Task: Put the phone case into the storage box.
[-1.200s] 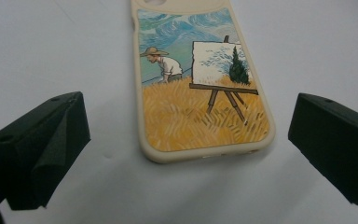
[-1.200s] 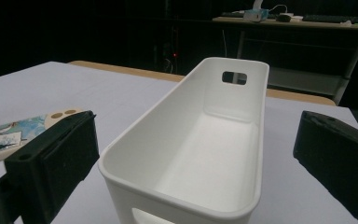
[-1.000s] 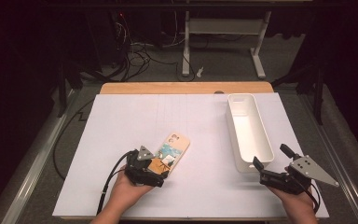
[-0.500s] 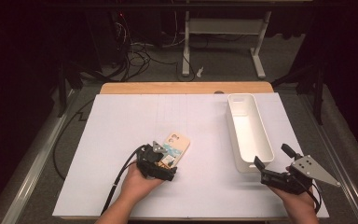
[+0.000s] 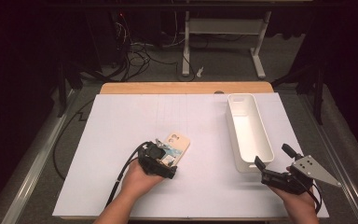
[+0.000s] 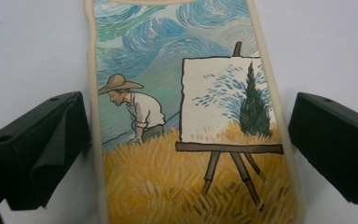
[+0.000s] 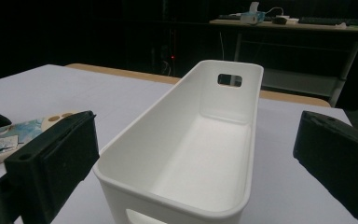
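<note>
Since a second ago my left gripper has slid a little toward the right edge of the table and come over the near end of the phone case, while my right gripper has barely shifted. My left hand holds its gripper low, in the near half of the white table, roughly midway between the left and right edges. In the left gripper view its jaws stand apart with the case between them: one jaw sits just beside the case's cream rim, perhaps touching it, and the other is clear of the opposite rim with bare table showing in the gap. The case lies flat, its printed side up: a painter in a straw hat, an easel and a swirling blue sky over yellow grass.

My right gripper hangs at the near right corner of the table, jaws wide apart and holding nothing, pointed at the near end of the white bin. That bin is long and narrow, stands upright along the right edge and has a handle slot in its far wall. Its inside is bare. The case is well apart from the bin, off to its left.
</note>
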`<state>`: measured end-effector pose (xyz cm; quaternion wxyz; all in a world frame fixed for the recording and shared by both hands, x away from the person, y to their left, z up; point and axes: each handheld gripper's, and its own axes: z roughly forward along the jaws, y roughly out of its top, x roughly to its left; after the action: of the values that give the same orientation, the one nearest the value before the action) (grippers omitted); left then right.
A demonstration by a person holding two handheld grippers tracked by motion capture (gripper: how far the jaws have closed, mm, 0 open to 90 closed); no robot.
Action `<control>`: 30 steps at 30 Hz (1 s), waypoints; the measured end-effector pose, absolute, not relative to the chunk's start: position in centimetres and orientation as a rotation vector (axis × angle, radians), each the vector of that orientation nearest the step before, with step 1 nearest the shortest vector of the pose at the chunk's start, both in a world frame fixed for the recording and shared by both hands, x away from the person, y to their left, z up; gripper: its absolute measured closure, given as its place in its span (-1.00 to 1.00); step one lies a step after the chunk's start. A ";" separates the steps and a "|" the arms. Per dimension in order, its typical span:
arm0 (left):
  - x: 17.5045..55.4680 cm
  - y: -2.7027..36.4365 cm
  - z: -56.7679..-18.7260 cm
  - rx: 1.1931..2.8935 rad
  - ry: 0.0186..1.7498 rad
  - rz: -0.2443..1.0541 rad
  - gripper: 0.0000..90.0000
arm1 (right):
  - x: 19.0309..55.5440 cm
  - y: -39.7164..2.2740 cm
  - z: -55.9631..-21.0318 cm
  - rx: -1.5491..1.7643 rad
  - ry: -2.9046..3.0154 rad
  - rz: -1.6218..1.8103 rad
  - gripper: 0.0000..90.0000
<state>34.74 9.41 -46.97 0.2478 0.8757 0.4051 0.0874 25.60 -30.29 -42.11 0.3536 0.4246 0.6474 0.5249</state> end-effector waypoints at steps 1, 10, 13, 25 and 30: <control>34.8 9.4 -47.0 2.393 1.105 0.234 -0.99 | 25.6 -30.3 -42.1 1.098 1.675 1.358 -0.99; 34.9 9.4 -47.1 2.402 1.099 0.225 -0.98 | 25.6 -30.3 -42.1 1.098 1.674 1.356 -0.99; 34.9 9.5 -47.0 2.402 1.093 0.226 -0.95 | 25.6 -30.3 -42.1 1.098 1.675 1.355 -0.99; 34.7 9.8 -46.9 2.385 1.091 0.239 -0.80 | 25.6 -30.2 -42.2 1.096 1.678 1.354 -0.99; 34.8 9.9 -46.8 2.382 1.083 0.234 -0.79 | 25.6 -30.2 -42.2 1.104 1.678 1.354 -0.98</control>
<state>34.80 9.91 -46.81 0.2543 0.8769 0.3987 0.0860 25.61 -30.23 -42.23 0.3520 0.4265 0.6486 0.5230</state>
